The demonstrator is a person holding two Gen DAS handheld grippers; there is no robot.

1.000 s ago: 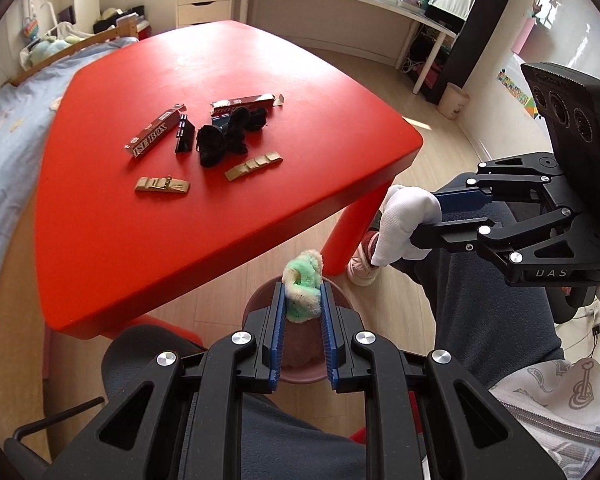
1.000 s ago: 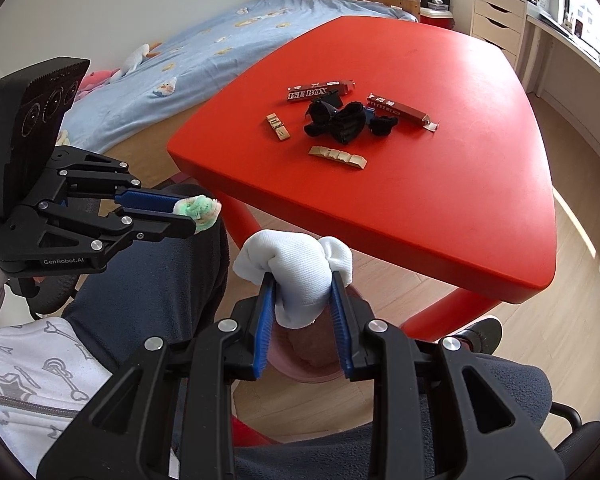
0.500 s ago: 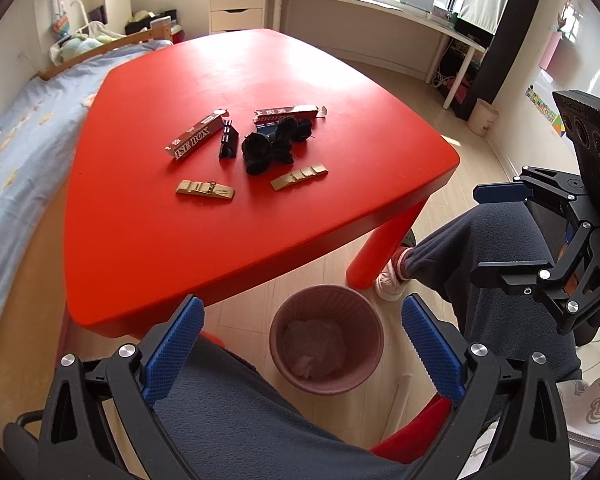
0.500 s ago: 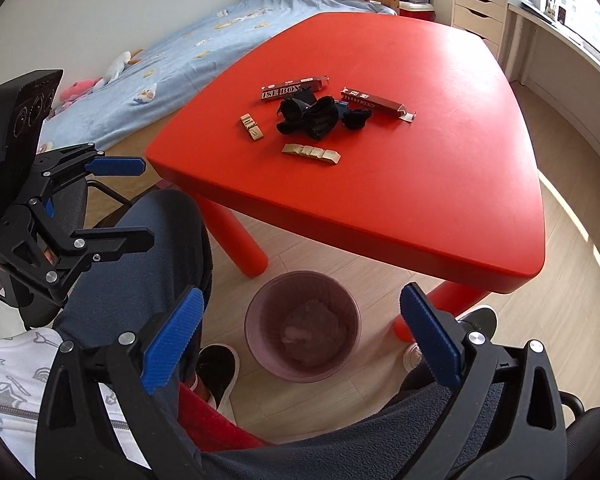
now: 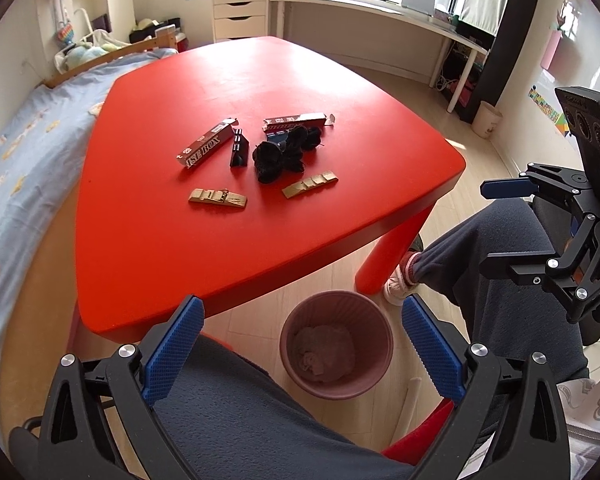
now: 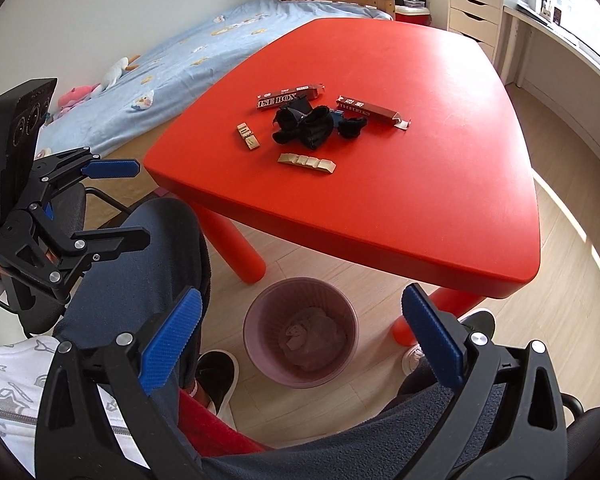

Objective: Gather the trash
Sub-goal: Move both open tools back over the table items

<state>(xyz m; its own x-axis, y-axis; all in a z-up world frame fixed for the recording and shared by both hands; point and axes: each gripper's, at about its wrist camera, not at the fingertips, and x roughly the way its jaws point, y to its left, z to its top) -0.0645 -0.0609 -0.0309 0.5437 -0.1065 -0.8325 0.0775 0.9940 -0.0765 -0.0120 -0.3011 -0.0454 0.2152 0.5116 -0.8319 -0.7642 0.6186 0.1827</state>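
A pink bin (image 5: 336,354) stands on the floor under the red table's near edge, with crumpled trash inside (image 5: 323,350); it also shows in the right wrist view (image 6: 301,332). My left gripper (image 5: 303,348) is open and empty above the bin. My right gripper (image 6: 302,340) is open and empty above it too, and shows at the right of the left wrist view (image 5: 504,228). On the red table (image 5: 260,88) lie two brown boxes (image 5: 206,147) (image 5: 296,121), black crumpled pieces (image 5: 284,154) and two gold wrappers (image 5: 218,199) (image 5: 310,184).
The person's legs in dark trousers (image 5: 496,280) sit beside the bin, with a red chair seat (image 5: 420,444) below. A bed with a blue cover (image 5: 16,168) runs along the left. A desk and drawers (image 5: 240,12) stand at the back.
Both grippers opened and let go: the green piece and the white piece dropped into the bin. Both grippers then drew back and up a little.
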